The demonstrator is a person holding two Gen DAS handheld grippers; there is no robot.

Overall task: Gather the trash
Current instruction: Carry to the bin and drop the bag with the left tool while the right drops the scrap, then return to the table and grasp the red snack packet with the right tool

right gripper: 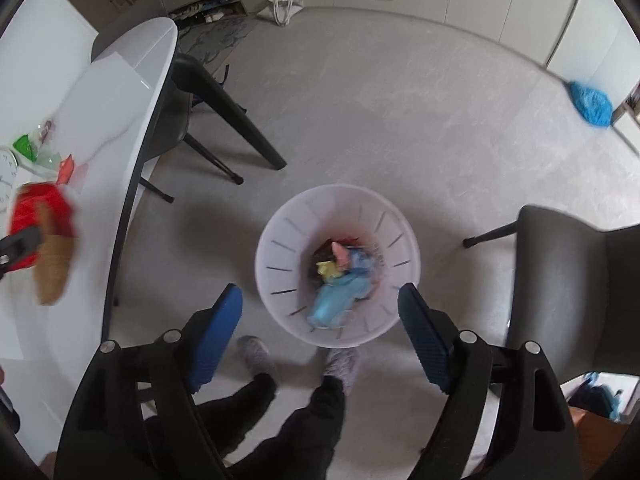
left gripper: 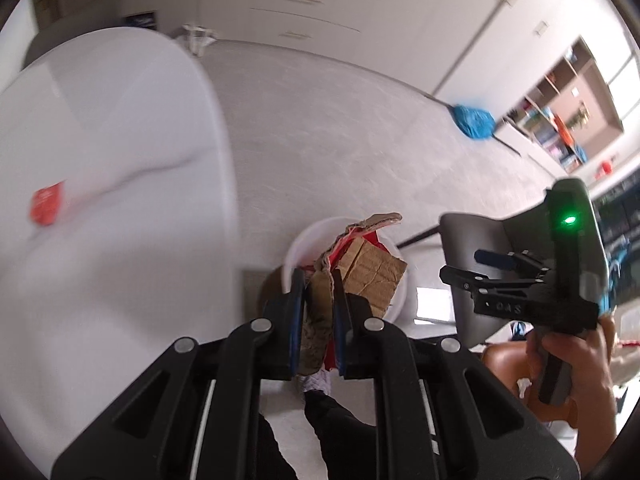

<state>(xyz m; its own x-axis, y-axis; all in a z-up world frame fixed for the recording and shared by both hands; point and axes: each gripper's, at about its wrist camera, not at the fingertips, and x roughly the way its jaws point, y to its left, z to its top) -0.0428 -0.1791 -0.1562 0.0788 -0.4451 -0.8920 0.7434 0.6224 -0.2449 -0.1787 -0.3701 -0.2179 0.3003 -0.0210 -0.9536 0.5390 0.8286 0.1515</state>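
Left claw (left gripper: pixel 316 312) was clamped on a torn cardboard piece w/ red print (left gripper: pixel 360 272), held above the white trash bin (right gripper: pixel 280 236) on the floor, just right of the white bench (left gripper: pixel 100 200). Right claw (right gripper: pixel 320 320) was spread wide, nothing btwn its pads, hanging over the bin; colourful wrappers (right gripper: pixel 340 280) lay inside.

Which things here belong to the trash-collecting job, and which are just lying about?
Part of the job:
- torn brown-and-red cardboard piece, clamped in the left gripper
- white slotted plastic bin, already holding wrappers
- small red wrapper on the white table
- right gripper, open above the bin

Just lying about:
- blue-headed mop
- grey chair
- white tote bag
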